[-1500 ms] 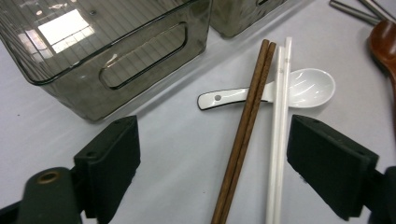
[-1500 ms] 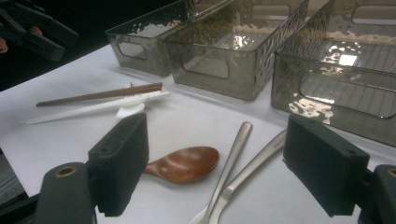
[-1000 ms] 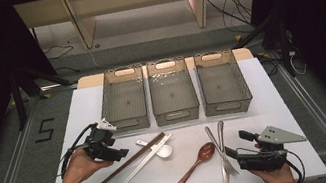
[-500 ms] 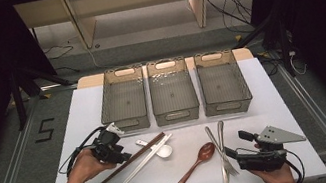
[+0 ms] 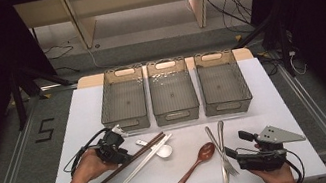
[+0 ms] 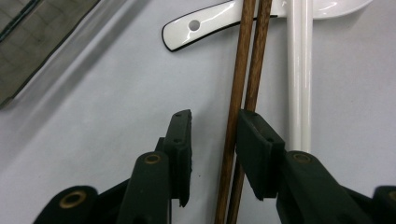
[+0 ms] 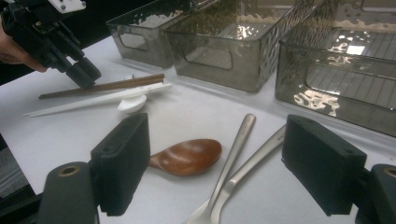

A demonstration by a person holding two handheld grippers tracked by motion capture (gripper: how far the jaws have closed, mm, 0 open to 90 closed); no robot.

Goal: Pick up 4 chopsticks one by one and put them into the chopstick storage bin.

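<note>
Your left gripper [image 6: 212,154] sits low over the brown chopsticks [image 6: 243,93] near the left front of the tabletop [image 5: 274,102]. Its jaws have just been closing, with the chopsticks between them: the right pad looks to touch one stick, the left pad stands just clear (so no pinch yet). Just beside them lie the white chopsticks [image 6: 300,70], and a white spoon [image 6: 205,25] runs under both pairs. Your right gripper [image 7: 219,163] rests by the front right corner, jaws spread wide with nothing between the pads, facing the wooden spoon [image 7: 187,156] and two metal forks [image 7: 233,158]. Three grey baskets [image 5: 173,92] line the far edge.
</note>
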